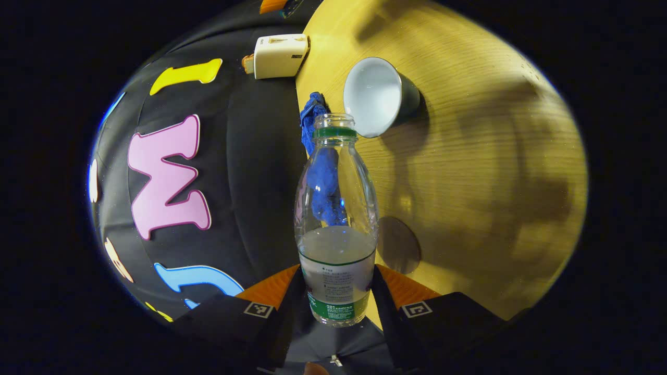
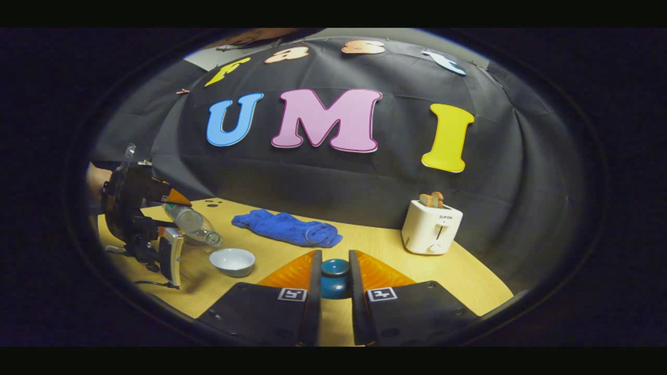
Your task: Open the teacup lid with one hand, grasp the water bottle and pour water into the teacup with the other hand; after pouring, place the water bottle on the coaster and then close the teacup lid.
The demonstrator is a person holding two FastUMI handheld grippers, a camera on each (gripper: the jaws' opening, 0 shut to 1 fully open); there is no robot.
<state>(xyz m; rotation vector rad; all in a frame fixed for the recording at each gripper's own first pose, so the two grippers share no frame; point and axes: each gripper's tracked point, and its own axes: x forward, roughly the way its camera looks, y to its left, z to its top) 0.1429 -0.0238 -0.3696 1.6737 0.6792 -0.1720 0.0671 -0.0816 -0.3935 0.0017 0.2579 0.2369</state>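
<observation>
My left gripper (image 1: 337, 278) is shut on the lower part of a clear water bottle (image 1: 336, 208), uncapped and about half full. In the right gripper view that bottle (image 2: 192, 223) is tilted, its mouth just above and left of the open teacup (image 2: 232, 261). No stream of water is visible. The teacup (image 1: 378, 96), white inside and dark outside, stands on the wooden table (image 1: 495, 156) beyond the bottle's mouth. A dark round coaster (image 1: 398, 245) lies beside the bottle. My right gripper (image 2: 334, 256) is shut on the teal teacup lid (image 2: 334, 275), above the table's front.
A crumpled blue cloth (image 2: 286, 228) lies at the back of the table, behind the cup. A white toaster (image 2: 431, 226) with bread slices stands at the right. The left gripper (image 2: 174, 208) and the hand holding it are over the table's left end.
</observation>
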